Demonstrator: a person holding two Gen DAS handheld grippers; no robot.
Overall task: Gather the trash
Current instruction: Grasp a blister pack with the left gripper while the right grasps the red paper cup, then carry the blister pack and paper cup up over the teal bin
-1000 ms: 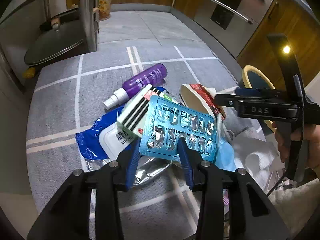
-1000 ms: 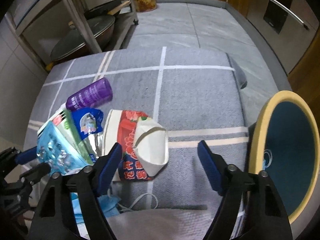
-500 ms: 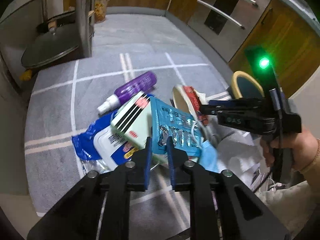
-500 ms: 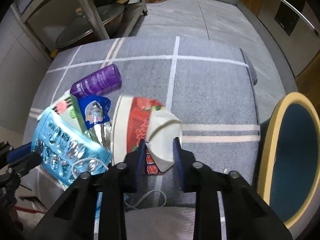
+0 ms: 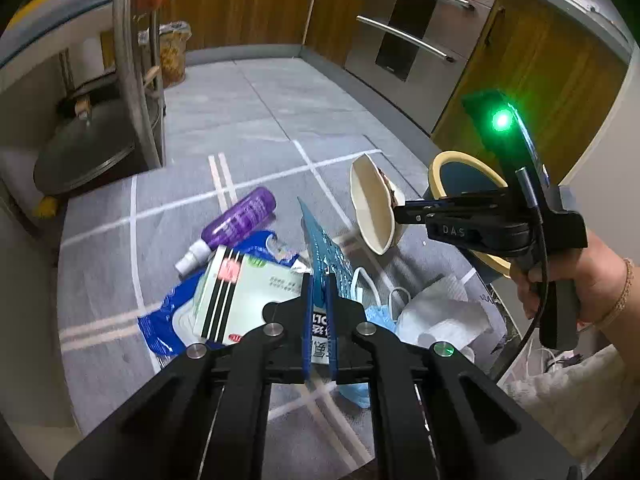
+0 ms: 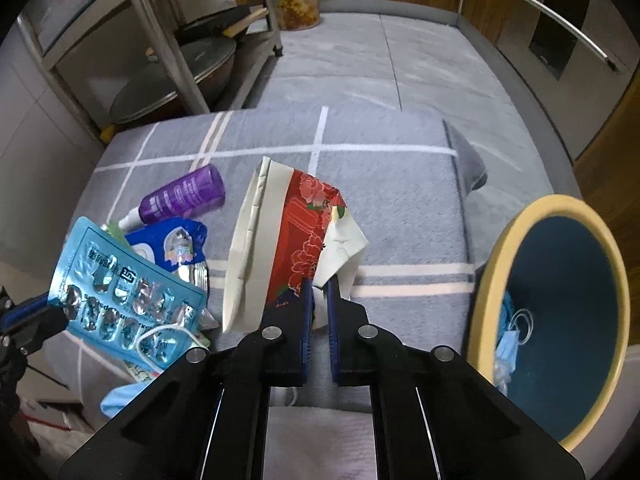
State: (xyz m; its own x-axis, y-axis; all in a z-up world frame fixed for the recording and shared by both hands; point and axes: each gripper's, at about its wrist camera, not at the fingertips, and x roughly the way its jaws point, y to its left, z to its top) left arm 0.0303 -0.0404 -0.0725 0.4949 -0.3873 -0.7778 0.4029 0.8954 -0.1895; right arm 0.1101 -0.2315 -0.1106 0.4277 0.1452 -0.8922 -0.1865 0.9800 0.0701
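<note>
Grey tiled floor [image 6: 420, 60], white-lined grey rug [image 6: 392, 184], wooden cabinets [image 5: 248, 0], metal rack [image 6: 168, 40].

Rug [image 6: 400, 208], centre of the right wrist view, is looking like matt grey woven cloth with pale stripes. Blister pack [image 6: 124, 292], lower left, is showing glossy blue foil with crinkled silver pockets. Paper bowl [image 6: 280, 240], mid-frame, is reading as creased matt paper with red print. Spray bottle [image 6: 184, 196] is showing smooth purple plastic. Bin [image 6: 612, 280], right edge, is appearing smooth, with a cream rim. Rack [image 5: 136, 80], upper left of the left wrist view, is gleaming as brushed metal; cabinets [image 5: 248, 0] along the top are showing varnished wood.
</note>
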